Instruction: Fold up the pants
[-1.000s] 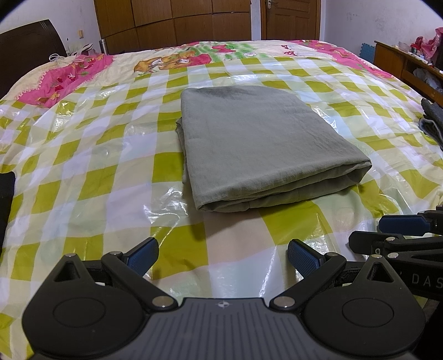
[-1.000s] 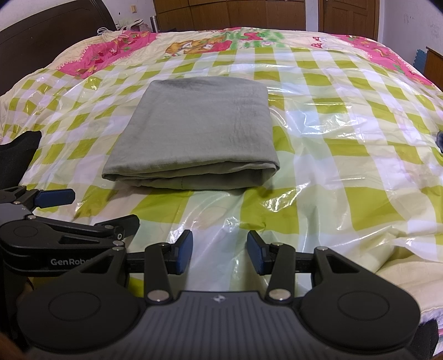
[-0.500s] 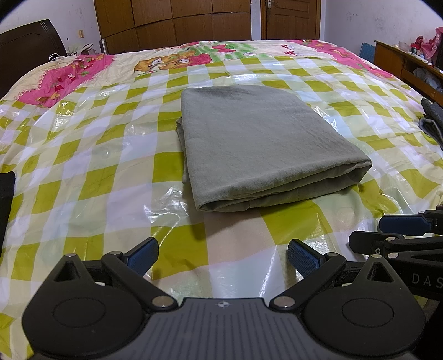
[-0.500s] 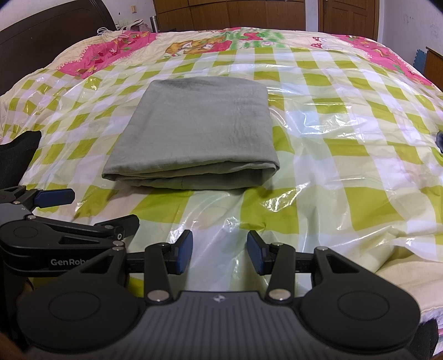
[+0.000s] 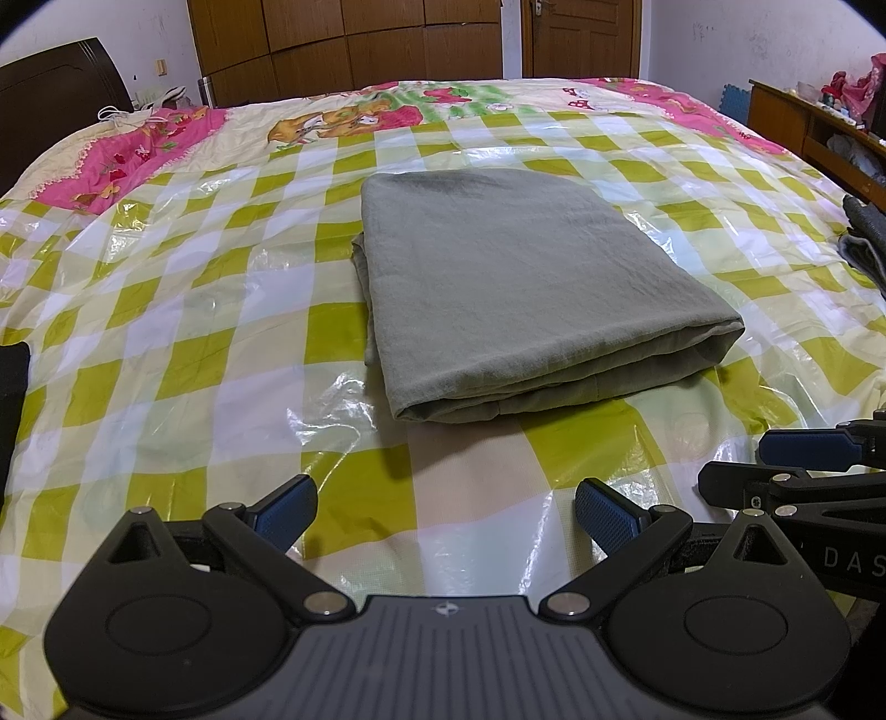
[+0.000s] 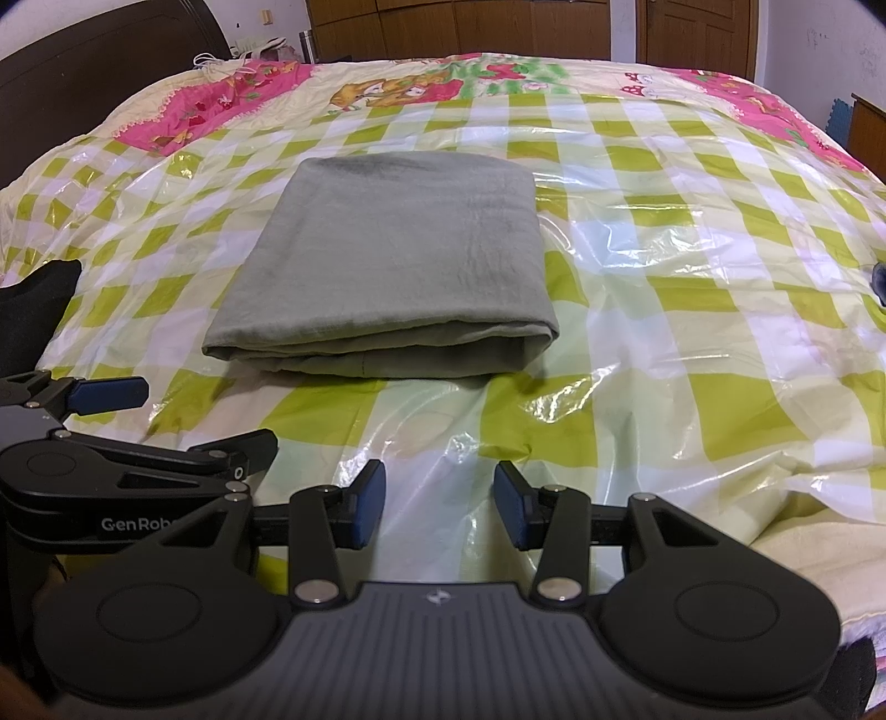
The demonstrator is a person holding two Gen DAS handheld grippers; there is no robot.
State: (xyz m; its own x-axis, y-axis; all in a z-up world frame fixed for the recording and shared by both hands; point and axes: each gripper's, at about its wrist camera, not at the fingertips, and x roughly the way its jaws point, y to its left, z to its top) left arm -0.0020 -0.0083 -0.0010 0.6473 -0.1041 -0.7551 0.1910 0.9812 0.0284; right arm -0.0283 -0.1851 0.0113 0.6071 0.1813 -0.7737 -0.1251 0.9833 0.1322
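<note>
Pants (image 5: 515, 288), grey-green, lie folded into a compact rectangle of several layers near the middle of the bed (image 5: 166, 310), flat on the clear plastic sheet (image 5: 332, 410) that covers the green-and-white checked bedspread. Folded edge faces the near edge of the bed; layered edges show along that front side in the right wrist view (image 6: 382, 277). Left gripper (image 5: 443, 509) is held above the near edge of the bed, jaws wide apart, nothing between the blue pads, well short of the pants. Right gripper (image 6: 437, 504) sits beside it, also above the near edge, jaws partly apart with a clear gap, nothing held, no contact with the cloth. Each gripper appears at the margin of the other's view: right one at the right of the left wrist view (image 5: 803, 471), left one at the left of the right wrist view (image 6: 127, 437). Dark headboard (image 6: 83, 72) stands at the far left corner of the bed. Wooden wardrobe (image 5: 354, 44) and door (image 5: 581, 33) stand behind the far edge. Dark garment (image 5: 866, 232) lies at the right edge of the bed.
</note>
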